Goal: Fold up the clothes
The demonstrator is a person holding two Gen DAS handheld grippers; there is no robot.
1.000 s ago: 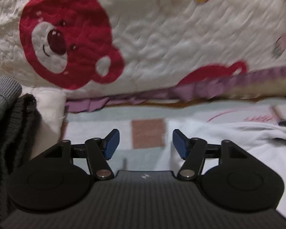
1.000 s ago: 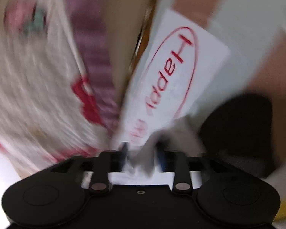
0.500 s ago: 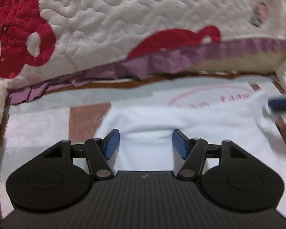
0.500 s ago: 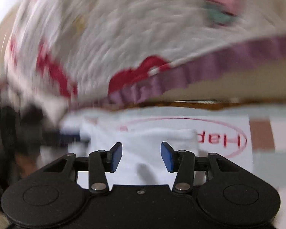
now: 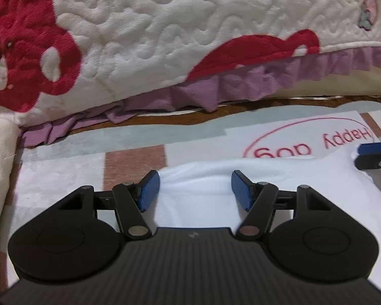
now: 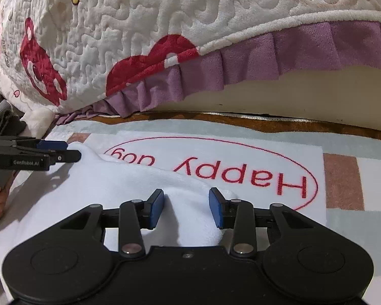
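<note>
A white garment [image 6: 129, 185] with red "Happy dog" lettering in a red oval lies on a checked mat [image 6: 343, 178], its near half folded over toward the lettering. It also shows in the left wrist view [image 5: 198, 203]. My right gripper [image 6: 186, 208] is open, its blue pads on either side of a raised ridge of the folded edge. My left gripper [image 5: 195, 190] is open at the garment's left folded corner; it also shows from the side in the right wrist view [image 6: 56, 150]. The right gripper's tip shows at the right edge of the left wrist view [image 5: 373, 152].
A quilted white blanket [image 6: 165, 25] with red bears and a purple frill hangs over the bed edge just behind the mat. Dark grey clothing [image 6: 2, 122] lies at the far left. The checked mat [image 5: 134, 162] extends left of the garment.
The right gripper has let go of the white fabric and opened after carrying it over. Both grippers swung round and settled low at the folded edge; the left moved right onto the garment.
</note>
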